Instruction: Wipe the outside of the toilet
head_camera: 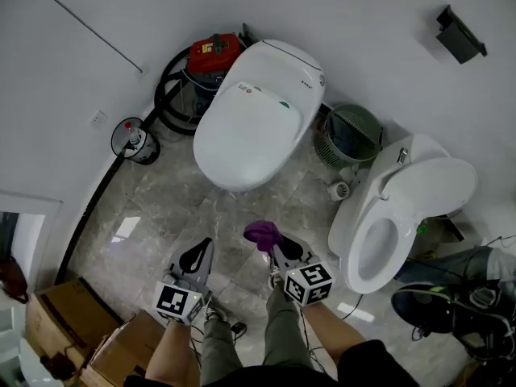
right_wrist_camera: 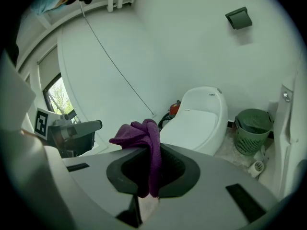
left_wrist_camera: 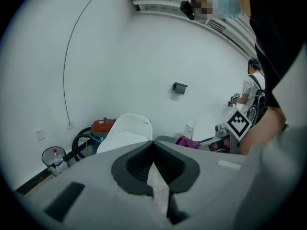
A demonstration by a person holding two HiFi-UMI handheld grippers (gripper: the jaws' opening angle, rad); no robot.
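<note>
Grey marble tile floor, white wall behind. White toilet, lid down, stands against the wall at the centre of the head view, ahead of both grippers and well apart from them. Second toilet to its right, lid up, bowl open. Cardboard boxes at lower left on the floor. Red vacuum with a coiled black hose sits just left of the closed toilet, by the wall. Green slatted bin stands between the two toilets.

Left gripper is held low over the floor, left of the right one; in the left gripper view its jaws meet at the tips with nothing between them. Right gripper is clamped on a purple cloth; in the right gripper view the cloth bunches above the jaws and hangs down between them, gripper pointed toward the closed toilet. The cloth is not touching the toilet.

Black wall fixture at upper right. Wire holder with a small bottle in it on the floor at left. Paper roll on the floor near the bin.
</note>
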